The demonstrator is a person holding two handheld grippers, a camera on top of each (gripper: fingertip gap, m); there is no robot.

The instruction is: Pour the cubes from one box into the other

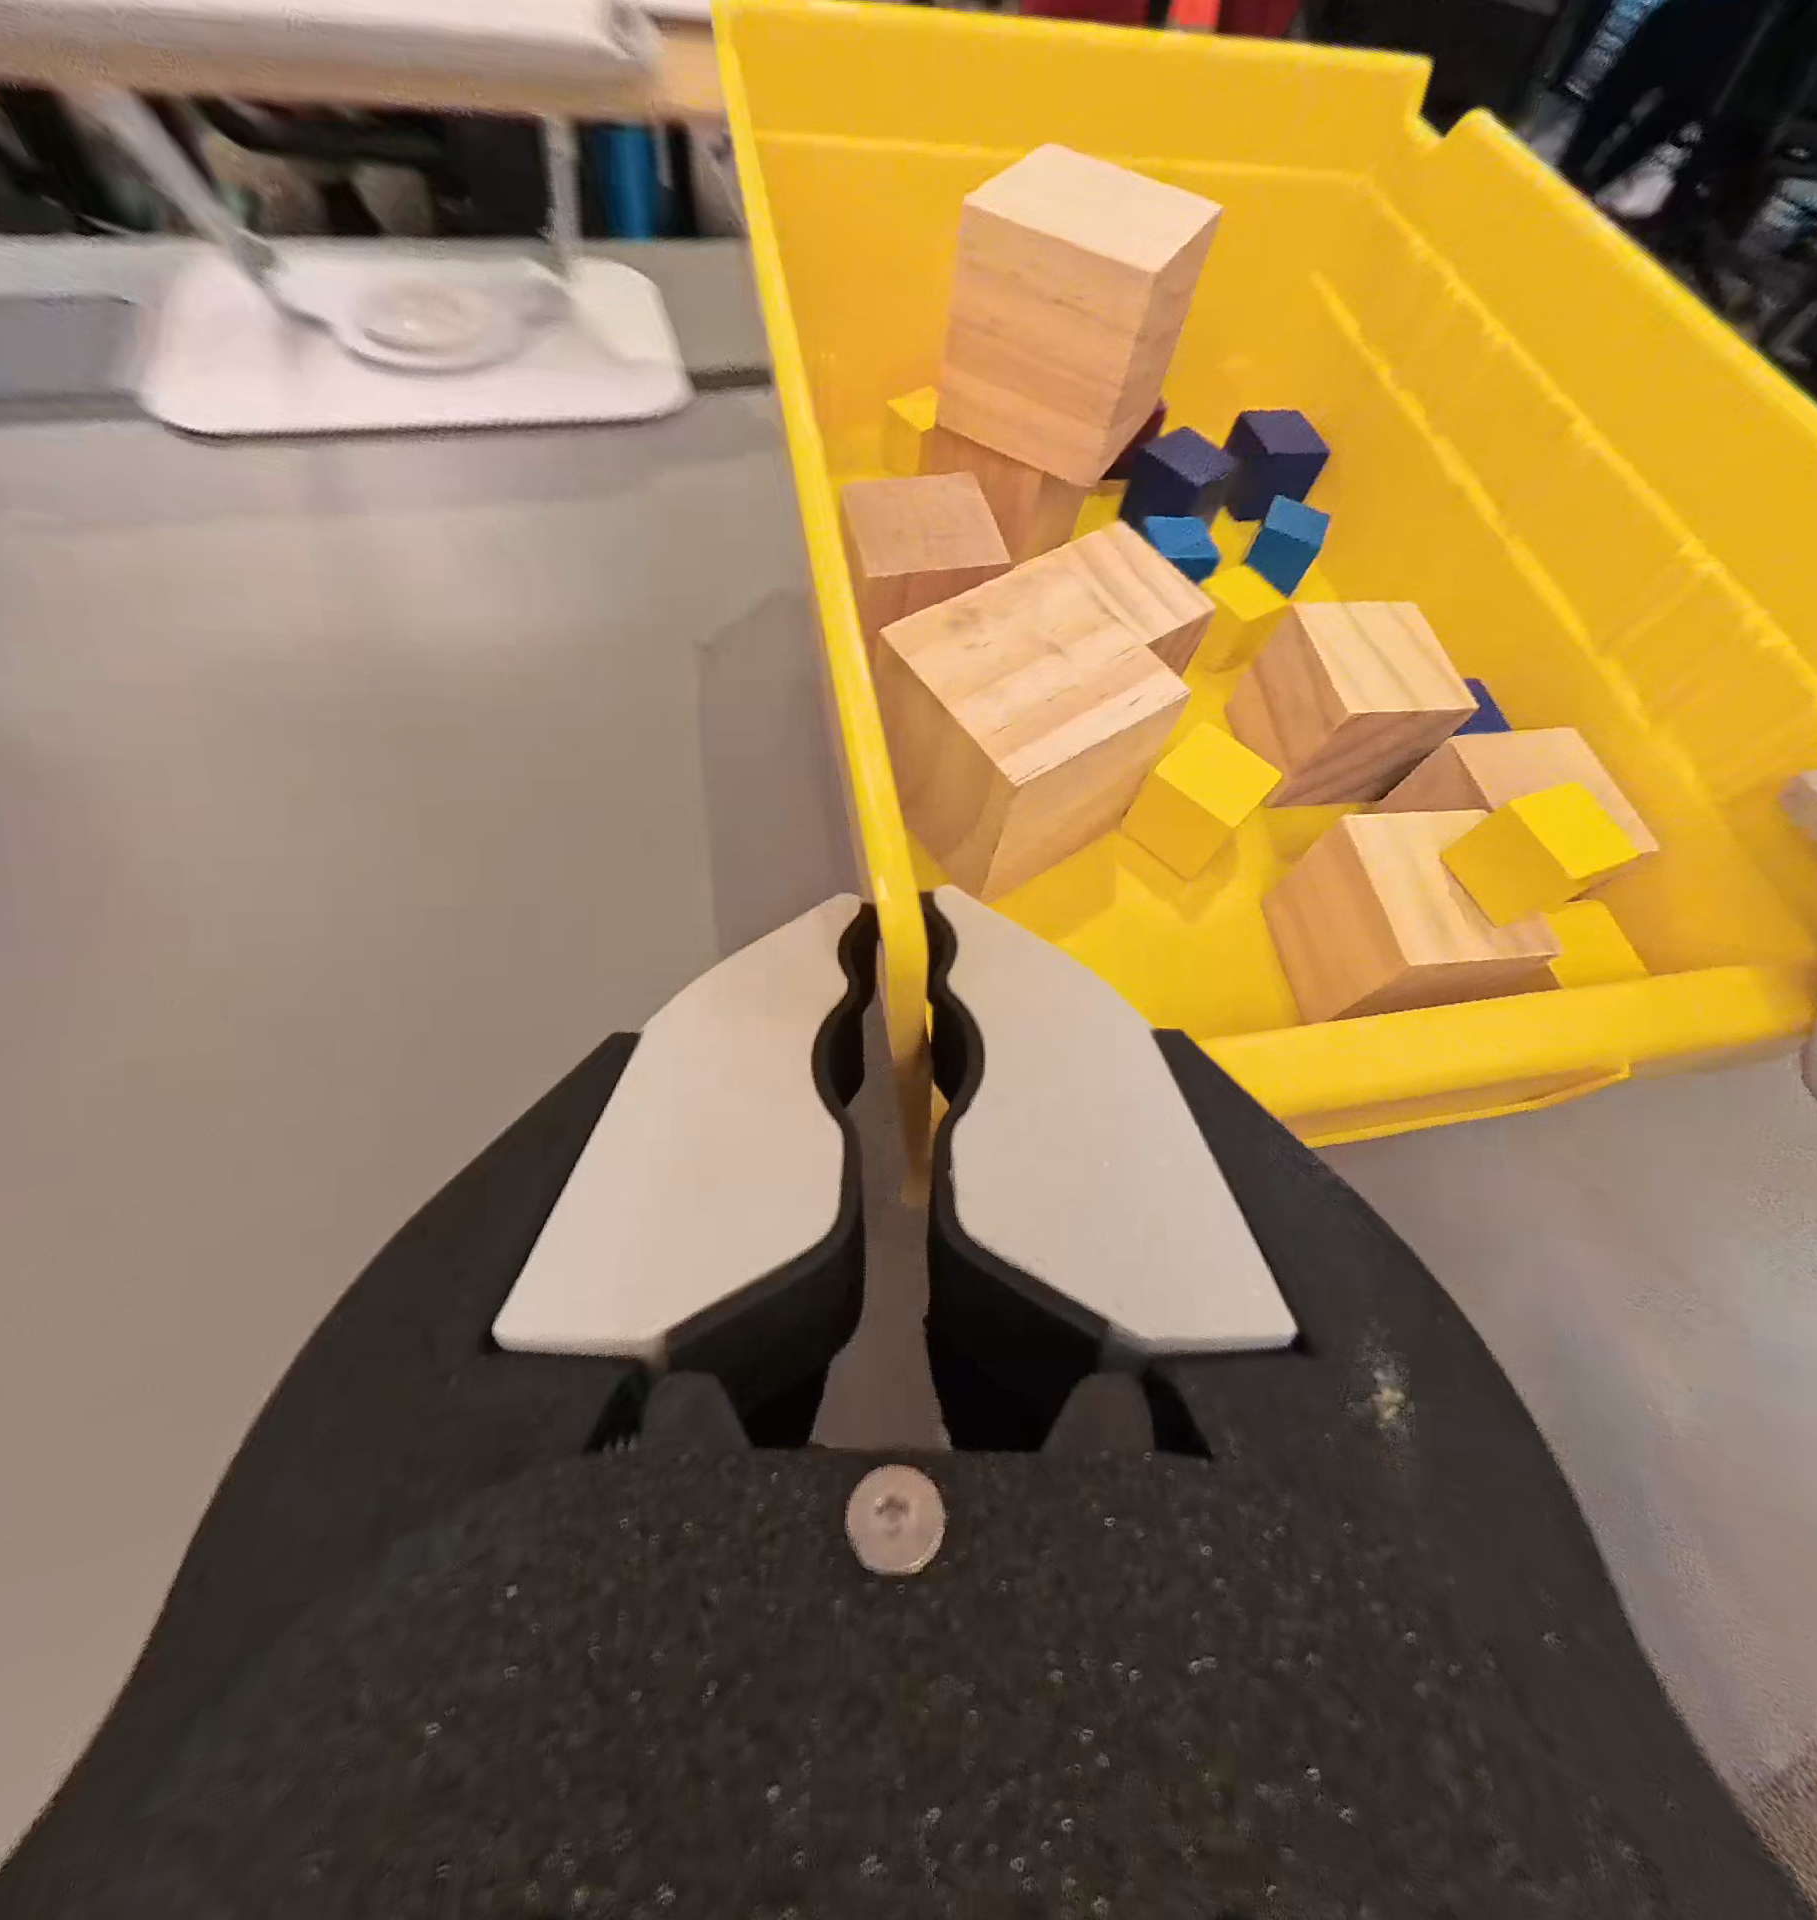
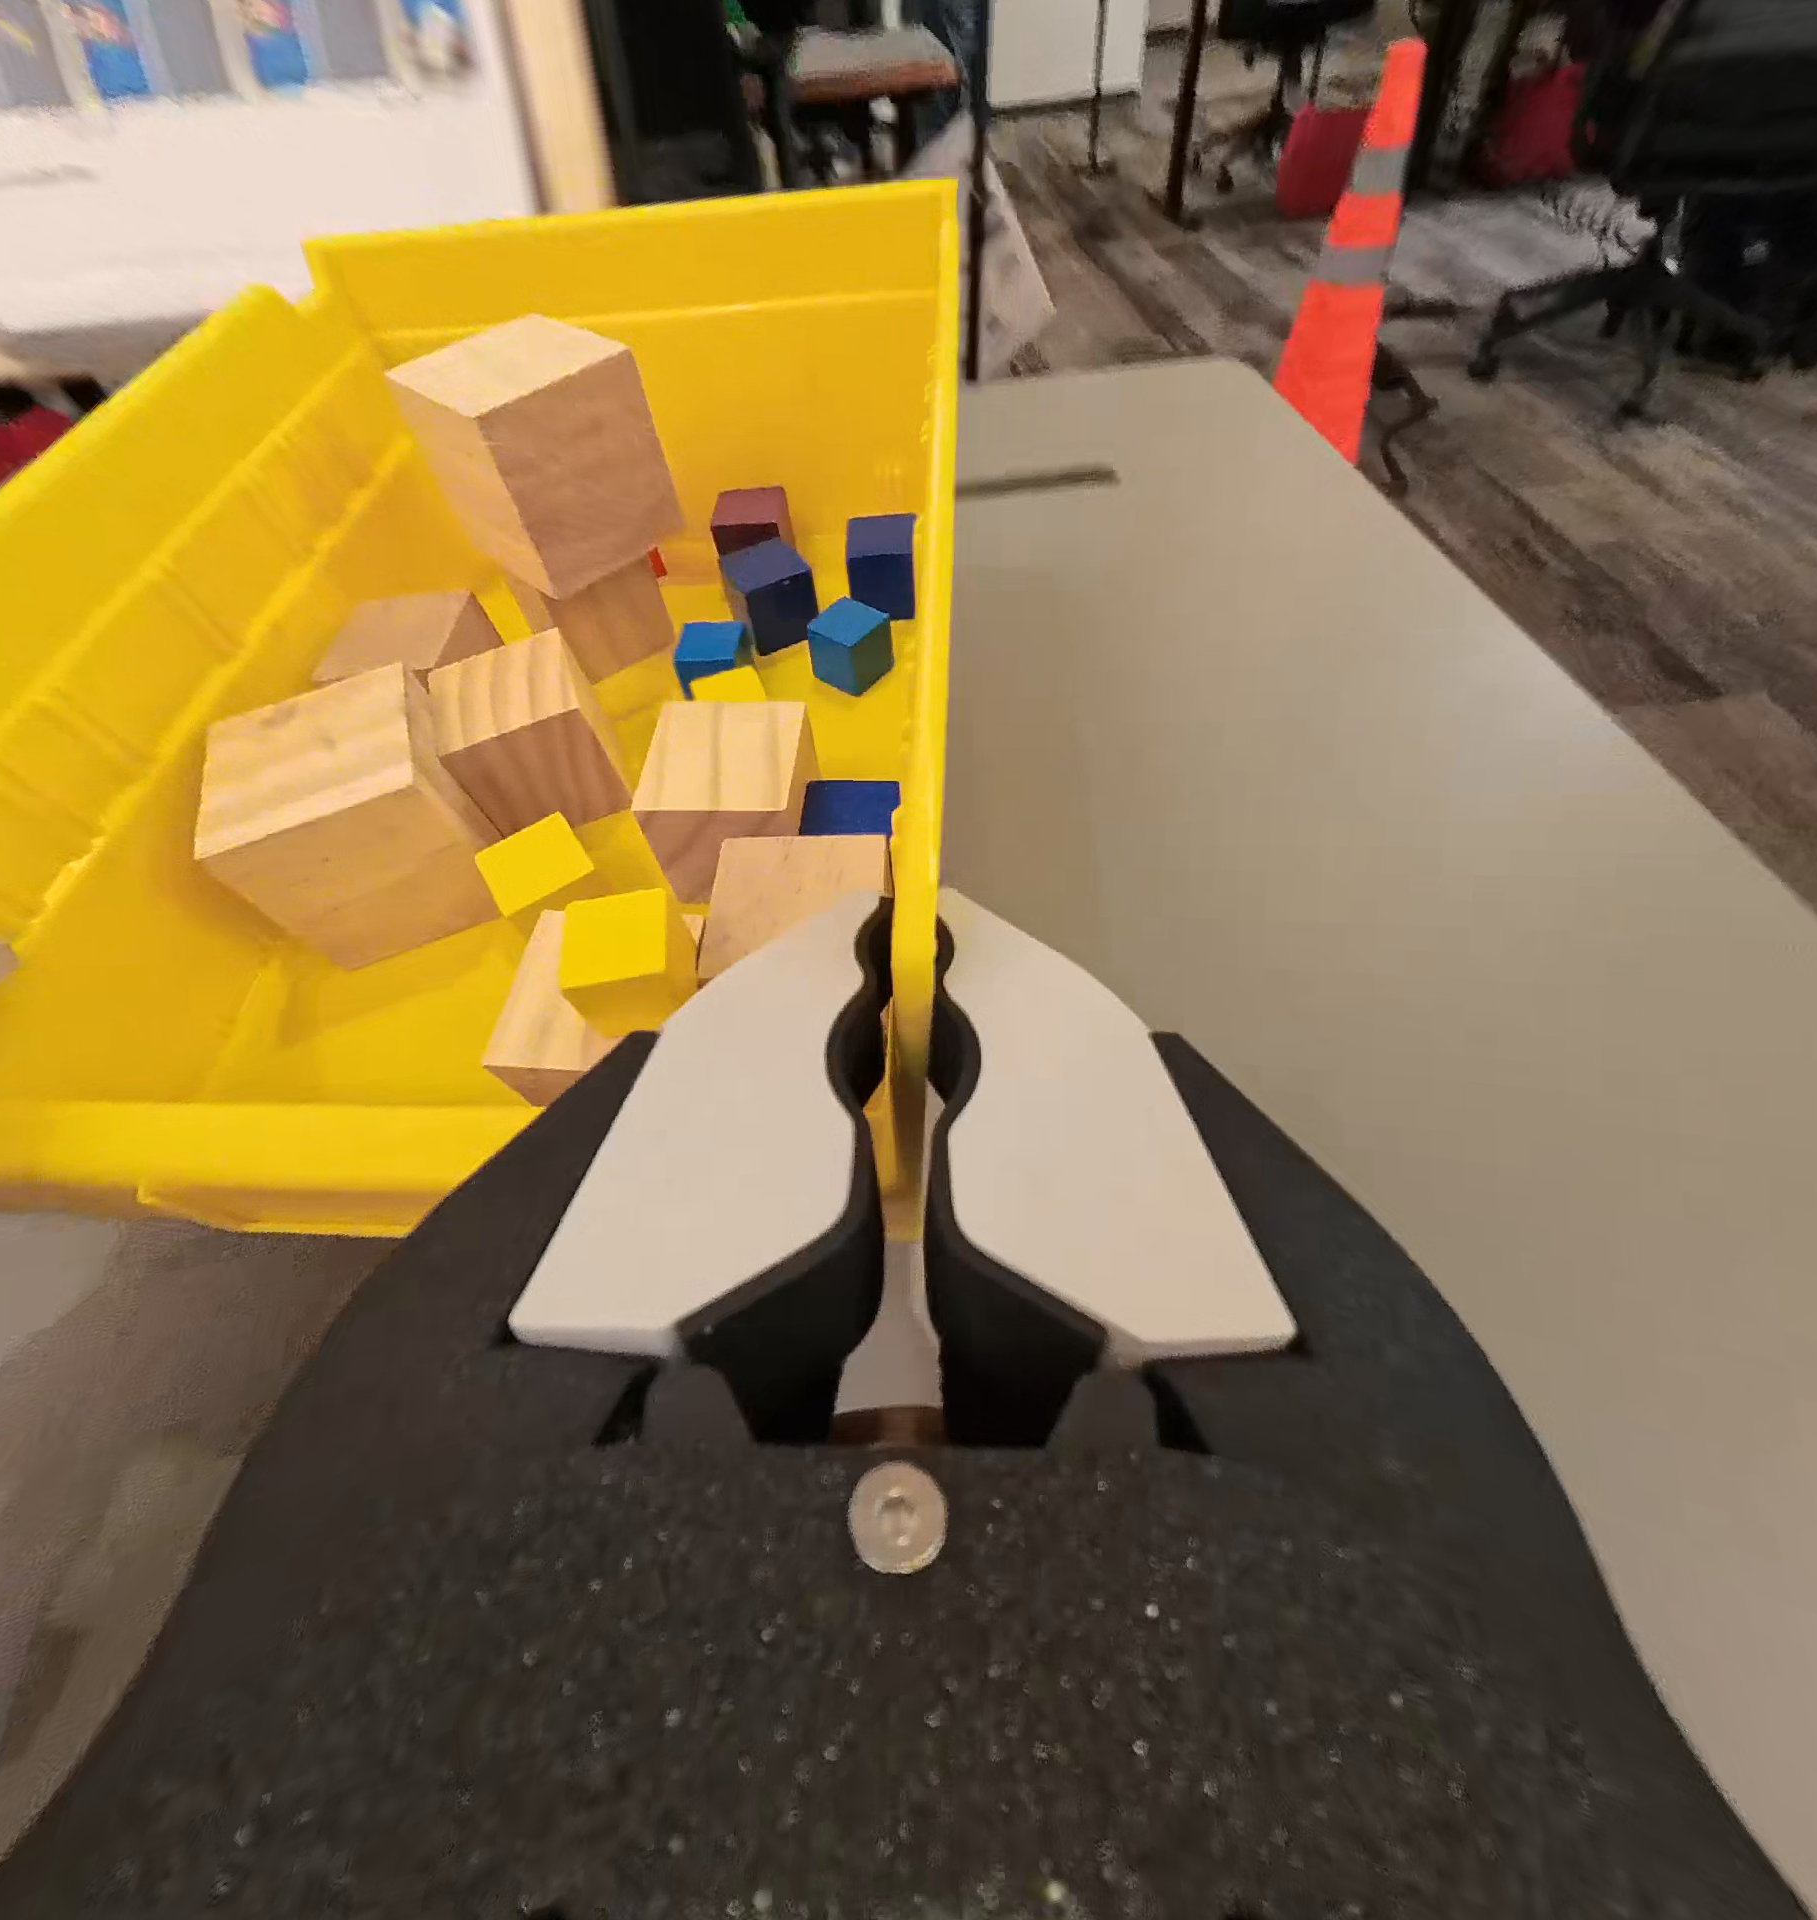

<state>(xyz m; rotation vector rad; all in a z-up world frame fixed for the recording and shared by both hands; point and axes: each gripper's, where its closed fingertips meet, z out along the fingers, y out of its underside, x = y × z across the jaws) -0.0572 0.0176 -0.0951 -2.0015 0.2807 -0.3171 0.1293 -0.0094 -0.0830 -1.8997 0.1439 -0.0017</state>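
Observation:
A yellow plastic box [image 1: 1506, 343] holds several large plain wooden cubes [image 1: 1029, 727] and several small yellow and blue cubes [image 1: 1195, 800]. My left gripper [image 1: 899, 914] is shut on the box's left side wall [image 1: 831, 520], pads pressed on both faces. In the right wrist view the same box [image 2: 156, 520] shows with its cubes [image 2: 332, 810]. My right gripper [image 2: 914, 914] is shut on the box's right side wall [image 2: 935, 623]. The box looks tilted, its far end raised. The other box is not in view.
The box is over a grey table [image 1: 364, 831] [image 2: 1299, 831]. A white stand base [image 1: 416, 353] sits at the table's far left. An orange traffic cone [image 2: 1351, 239] and office chairs stand on the floor beyond the table's right edge.

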